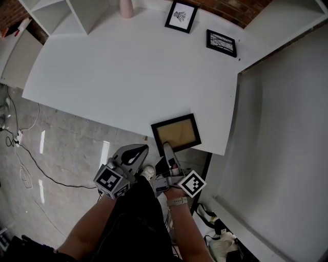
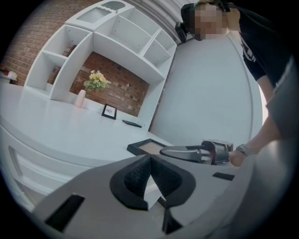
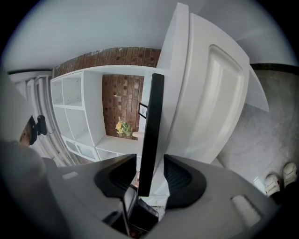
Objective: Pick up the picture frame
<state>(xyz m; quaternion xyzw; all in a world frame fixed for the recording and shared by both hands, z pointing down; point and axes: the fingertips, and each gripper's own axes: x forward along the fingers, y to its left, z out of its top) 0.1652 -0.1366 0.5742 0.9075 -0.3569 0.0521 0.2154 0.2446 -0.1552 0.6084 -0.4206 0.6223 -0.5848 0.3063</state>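
Observation:
A black picture frame (image 1: 177, 131) with a brown inside lies flat at the near edge of the white table (image 1: 118, 71). My right gripper (image 1: 168, 148) reaches its near left edge from below the table's rim. In the right gripper view the frame's black edge (image 3: 152, 130) runs straight between the two jaws, with a gap on each side, so the pads do not press on it. My left gripper (image 1: 134, 153) hovers off the table beside the right one, its pads (image 2: 135, 175) together and holding nothing. The left gripper view shows the frame (image 2: 148, 147) and the right gripper (image 2: 180, 151).
Two small framed pictures (image 1: 181, 16) (image 1: 221, 42) and a pink vase (image 1: 126, 8) stand at the table's far side below white shelves (image 1: 77, 13). A white wall panel (image 1: 277, 133) rises at the right. Cables (image 1: 25, 148) lie on the grey floor at the left.

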